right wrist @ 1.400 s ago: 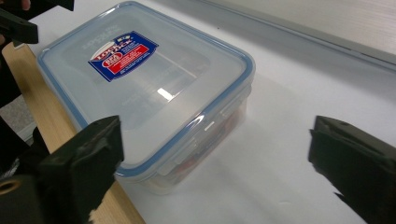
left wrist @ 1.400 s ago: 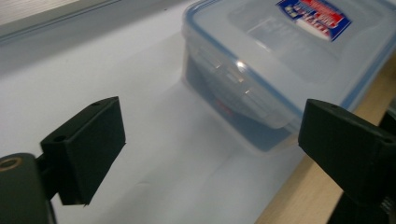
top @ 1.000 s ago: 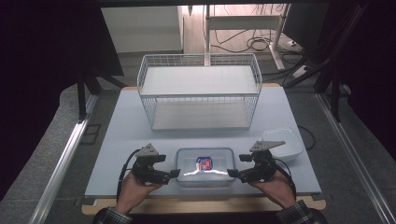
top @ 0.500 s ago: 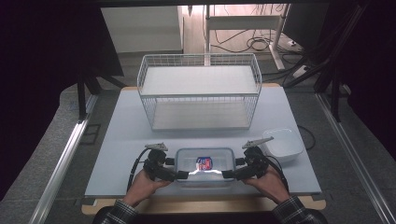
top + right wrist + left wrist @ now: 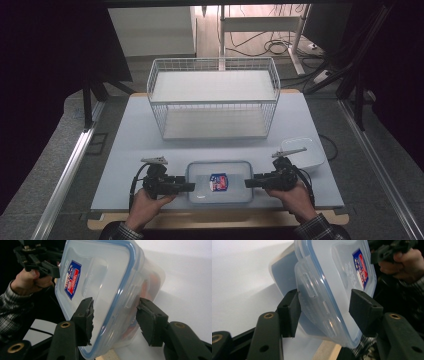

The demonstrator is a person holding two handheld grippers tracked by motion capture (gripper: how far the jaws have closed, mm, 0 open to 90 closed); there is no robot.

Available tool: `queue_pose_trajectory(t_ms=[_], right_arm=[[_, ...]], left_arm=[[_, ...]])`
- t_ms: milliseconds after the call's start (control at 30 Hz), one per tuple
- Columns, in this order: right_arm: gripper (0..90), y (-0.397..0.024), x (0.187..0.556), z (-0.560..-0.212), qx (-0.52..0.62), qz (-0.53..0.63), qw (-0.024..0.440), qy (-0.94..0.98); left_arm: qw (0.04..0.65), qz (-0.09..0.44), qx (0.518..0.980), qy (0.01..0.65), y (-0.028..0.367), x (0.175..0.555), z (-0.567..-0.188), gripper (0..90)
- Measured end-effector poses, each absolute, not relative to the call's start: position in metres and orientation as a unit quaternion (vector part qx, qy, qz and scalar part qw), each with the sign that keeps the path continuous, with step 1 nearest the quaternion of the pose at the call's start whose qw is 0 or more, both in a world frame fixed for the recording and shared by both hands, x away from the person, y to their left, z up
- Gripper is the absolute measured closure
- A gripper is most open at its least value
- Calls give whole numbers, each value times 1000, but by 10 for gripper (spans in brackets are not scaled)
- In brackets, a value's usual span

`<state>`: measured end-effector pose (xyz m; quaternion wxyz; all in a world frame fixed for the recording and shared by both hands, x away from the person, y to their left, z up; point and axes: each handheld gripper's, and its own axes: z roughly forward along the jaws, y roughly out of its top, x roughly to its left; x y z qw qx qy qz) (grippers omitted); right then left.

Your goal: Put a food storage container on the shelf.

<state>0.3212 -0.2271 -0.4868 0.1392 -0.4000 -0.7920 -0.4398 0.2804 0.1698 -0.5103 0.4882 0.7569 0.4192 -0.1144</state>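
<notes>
- Near the tabletop (image 5: 125,150) front edge, a lidded box (image 5: 220,181) is lying crosswise, presenting one end to each claw.
- Left claw (image 5: 189,186) and right claw (image 5: 248,183) have just been closing, straddling opposite ends; whether they are gripping yet, I cannot tell.

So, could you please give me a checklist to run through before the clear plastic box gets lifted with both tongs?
1. Left tongs at the left end of the clear plastic lidded box with a blue seal: ok; jaws have just been closing, box end between them.
2. Left pads pressing on the box: cannot tell; a slight gap seems to show on one side.
3. Right tongs at the right end: ok; jaws have just been closing, box between them.
4. Right pads pressing: cannot tell.
5. Lid seated on the box: ok.
6. White wire two-tier basket and shallow white tray apart from the box: ok.
</notes>
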Motion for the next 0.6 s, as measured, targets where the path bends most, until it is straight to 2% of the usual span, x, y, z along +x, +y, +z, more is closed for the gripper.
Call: queue_pose_trajectory(t_ms=[167,400,533,600], right_arm=[[495,-225,313,-484,-418,-438,125,-786],[494,-227,314,-486,-434,-440,138,-774],[549,-229,310,-482,-437,-446,132,-770],[548,-228,308,-480,-437,-449,124,-769]], left_arm=[[498,-114,738,440,168,279,-510,453],[503,-114,733,444,168,278,-510,462],[513,-111,730,438,171,277,-508,498],[513,-101,734,434,171,277,-506,508]])
